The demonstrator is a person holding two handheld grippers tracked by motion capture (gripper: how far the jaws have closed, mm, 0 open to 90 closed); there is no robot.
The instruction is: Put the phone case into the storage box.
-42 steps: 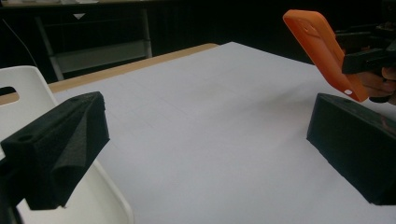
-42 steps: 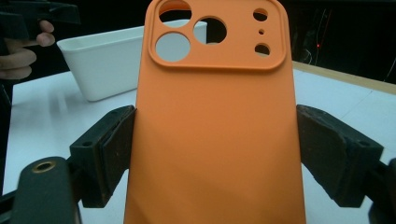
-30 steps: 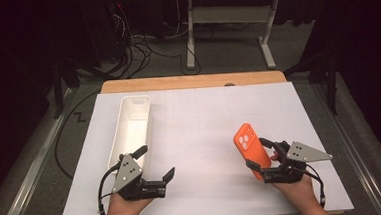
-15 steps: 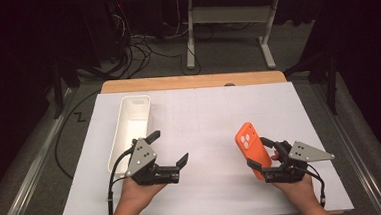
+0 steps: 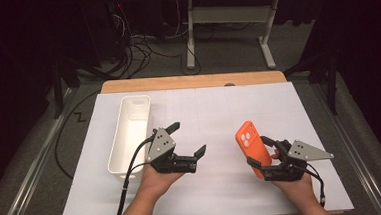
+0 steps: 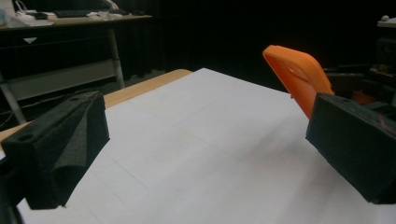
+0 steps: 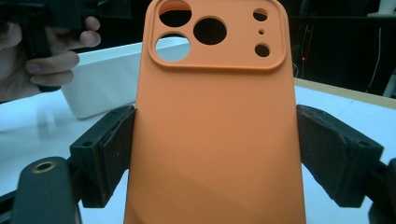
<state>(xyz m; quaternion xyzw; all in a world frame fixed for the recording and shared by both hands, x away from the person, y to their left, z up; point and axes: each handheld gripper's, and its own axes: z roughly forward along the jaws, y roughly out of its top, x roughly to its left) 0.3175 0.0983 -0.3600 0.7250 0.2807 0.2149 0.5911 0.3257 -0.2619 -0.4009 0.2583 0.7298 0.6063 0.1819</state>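
An orange phone case [image 5: 247, 140] stands upright over the right side of the white tabletop, with my right gripper [image 5: 256, 150] shut on its two long edges. In the right gripper view the case [image 7: 215, 121] shows its back and camera cutouts, and both black pads [image 7: 109, 144] press its sides. My left gripper [image 5: 188, 137] hovers left of the middle, next to the white tray [image 5: 130, 133], open with nothing between its fingers. In the left gripper view the wide gap of the left gripper [image 6: 205, 144] points across the table toward the case [image 6: 299, 79].
The long white tray is empty and lies lengthwise at the left of the table [image 5: 204, 111]. A wooden strip [image 5: 192, 81] edges the table's far side. Beyond it are desk legs and cables on the floor. The person's left hand [image 7: 42, 60] shows in the right gripper view.
The left gripper has moved to the right and away from the person, from the front left toward the middle, and stays open. The right gripper and the case have not moved.
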